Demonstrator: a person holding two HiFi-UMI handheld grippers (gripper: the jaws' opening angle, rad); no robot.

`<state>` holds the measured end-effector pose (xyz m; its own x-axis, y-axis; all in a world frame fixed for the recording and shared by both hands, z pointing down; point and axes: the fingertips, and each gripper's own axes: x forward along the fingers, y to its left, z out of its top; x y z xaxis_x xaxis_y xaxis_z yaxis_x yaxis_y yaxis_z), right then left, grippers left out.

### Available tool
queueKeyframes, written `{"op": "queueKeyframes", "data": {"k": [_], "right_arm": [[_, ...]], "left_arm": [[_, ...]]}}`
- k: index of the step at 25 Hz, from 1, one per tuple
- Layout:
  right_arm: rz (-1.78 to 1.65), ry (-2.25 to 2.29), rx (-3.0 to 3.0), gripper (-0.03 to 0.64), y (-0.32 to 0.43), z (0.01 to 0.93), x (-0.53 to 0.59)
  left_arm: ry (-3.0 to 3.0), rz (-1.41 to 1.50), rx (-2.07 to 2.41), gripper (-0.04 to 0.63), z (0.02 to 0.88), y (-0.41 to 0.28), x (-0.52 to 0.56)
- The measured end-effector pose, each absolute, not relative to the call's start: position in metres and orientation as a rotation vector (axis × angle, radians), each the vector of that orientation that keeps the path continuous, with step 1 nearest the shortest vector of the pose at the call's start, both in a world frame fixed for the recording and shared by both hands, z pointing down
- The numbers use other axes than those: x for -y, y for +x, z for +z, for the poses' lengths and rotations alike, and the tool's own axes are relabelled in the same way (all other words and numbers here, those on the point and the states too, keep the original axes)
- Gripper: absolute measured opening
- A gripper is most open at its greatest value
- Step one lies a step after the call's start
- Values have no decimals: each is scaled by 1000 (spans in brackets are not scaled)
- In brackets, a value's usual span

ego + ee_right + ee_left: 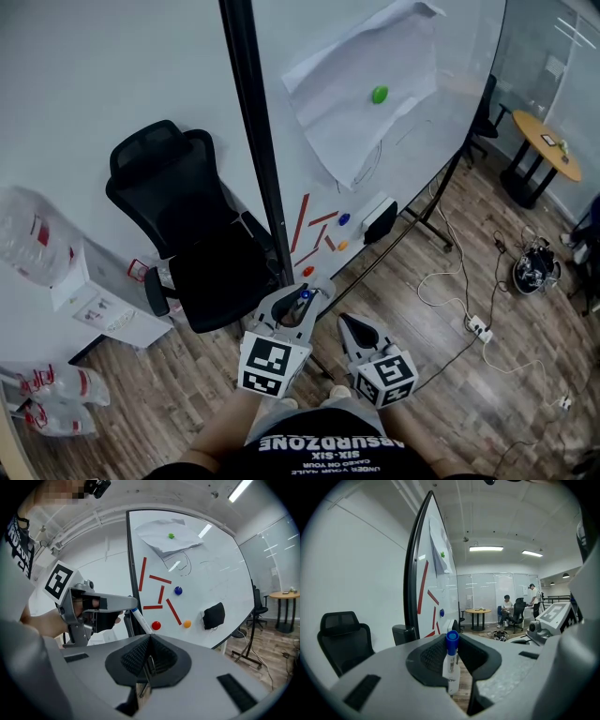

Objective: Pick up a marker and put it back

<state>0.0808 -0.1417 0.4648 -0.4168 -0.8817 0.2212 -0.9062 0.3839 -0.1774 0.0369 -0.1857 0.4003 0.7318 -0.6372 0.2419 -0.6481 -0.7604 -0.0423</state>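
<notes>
A white marker with a blue cap (451,660) stands upright between my left gripper's (452,654) jaws, which are shut on its body. In the head view that gripper (300,302) hangs just below the whiteboard's (394,178) lower edge, with the marker's blue cap (305,295) showing at its tip. My right gripper (359,330) is beside it on the right, shut with nothing in it. The right gripper view shows its jaws (150,654) closed together, and the left gripper with the marker (139,620) just ahead, in front of the whiteboard (211,569).
Red strips (300,220), round magnets (344,218), a black eraser (380,221) and a sheet of paper (366,84) are on the board. A black office chair (187,234) stands to the left, with boxes and bottles (56,281) beyond it. Cables and a power strip (478,328) lie on the floor at the right.
</notes>
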Motion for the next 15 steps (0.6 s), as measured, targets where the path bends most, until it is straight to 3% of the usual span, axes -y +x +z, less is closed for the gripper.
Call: {"op": "queueKeyframes", "data": {"k": [15], "right_arm": [[416,1597,2565,-3,85,466,151]], "left_arm": [[2853,486,1110,78,432,47,193]]}}
